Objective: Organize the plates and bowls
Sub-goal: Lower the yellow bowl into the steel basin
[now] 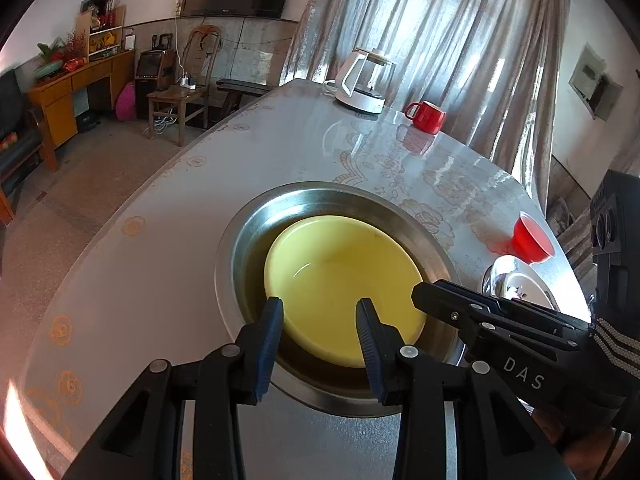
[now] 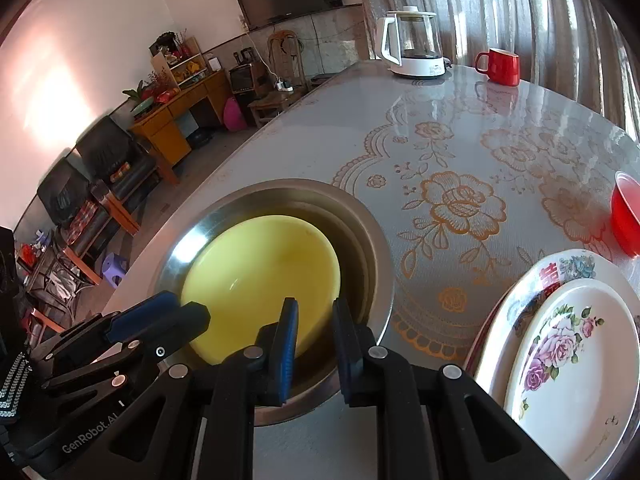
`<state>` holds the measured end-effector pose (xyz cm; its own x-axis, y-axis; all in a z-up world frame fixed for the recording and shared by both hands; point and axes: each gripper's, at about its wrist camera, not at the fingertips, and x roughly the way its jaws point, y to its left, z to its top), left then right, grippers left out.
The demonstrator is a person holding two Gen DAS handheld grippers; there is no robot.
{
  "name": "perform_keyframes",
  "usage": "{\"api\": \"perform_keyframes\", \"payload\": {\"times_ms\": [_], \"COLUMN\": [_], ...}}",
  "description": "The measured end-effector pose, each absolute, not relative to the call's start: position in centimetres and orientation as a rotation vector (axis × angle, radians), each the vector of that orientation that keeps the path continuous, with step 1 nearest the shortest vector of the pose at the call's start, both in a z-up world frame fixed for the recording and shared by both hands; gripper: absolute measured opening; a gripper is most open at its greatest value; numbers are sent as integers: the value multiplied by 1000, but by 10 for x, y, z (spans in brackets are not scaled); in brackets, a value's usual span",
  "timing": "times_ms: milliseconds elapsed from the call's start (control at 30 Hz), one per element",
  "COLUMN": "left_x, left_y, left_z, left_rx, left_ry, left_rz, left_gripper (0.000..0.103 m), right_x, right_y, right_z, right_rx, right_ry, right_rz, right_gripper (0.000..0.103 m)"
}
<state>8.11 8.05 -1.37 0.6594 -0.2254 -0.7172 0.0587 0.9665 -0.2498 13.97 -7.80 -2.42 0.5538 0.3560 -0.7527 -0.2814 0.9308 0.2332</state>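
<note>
Resting inside the steel basin [image 1: 240, 240], the yellow bowl [image 1: 340, 276] sat upright on the floral table [image 1: 160, 200]. The left gripper [image 1: 320, 344] hovered over the bowl's near rim, jaws parted wide and holding nothing. The right gripper [image 2: 316, 344] hung above the same rim, its gap narrower, also empty. Two flowered plates [image 2: 576, 360] lay stacked just beside the basin, a red bowl [image 2: 626, 216] beyond them.

Wrist views close above, sharing yellow bowl [image 1: 344, 292]
</note>
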Motion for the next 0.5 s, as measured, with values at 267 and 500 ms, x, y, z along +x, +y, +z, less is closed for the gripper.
{"api": "perform_keyframes", "payload": {"times_ms": [267, 500], "left_x": [77, 72], "left_y": [82, 80], "left_z": [-9, -5], "left_rx": [-194, -183], "left_ry": [828, 815], "left_rz": [-136, -141], "left_gripper": [40, 40], "right_x": [137, 131], "right_y": [-75, -78], "right_z": [-23, -16], "right_rx": [88, 98], "right_ry": [892, 858], "right_rz": [387, 389], "right_gripper": [26, 32]}}
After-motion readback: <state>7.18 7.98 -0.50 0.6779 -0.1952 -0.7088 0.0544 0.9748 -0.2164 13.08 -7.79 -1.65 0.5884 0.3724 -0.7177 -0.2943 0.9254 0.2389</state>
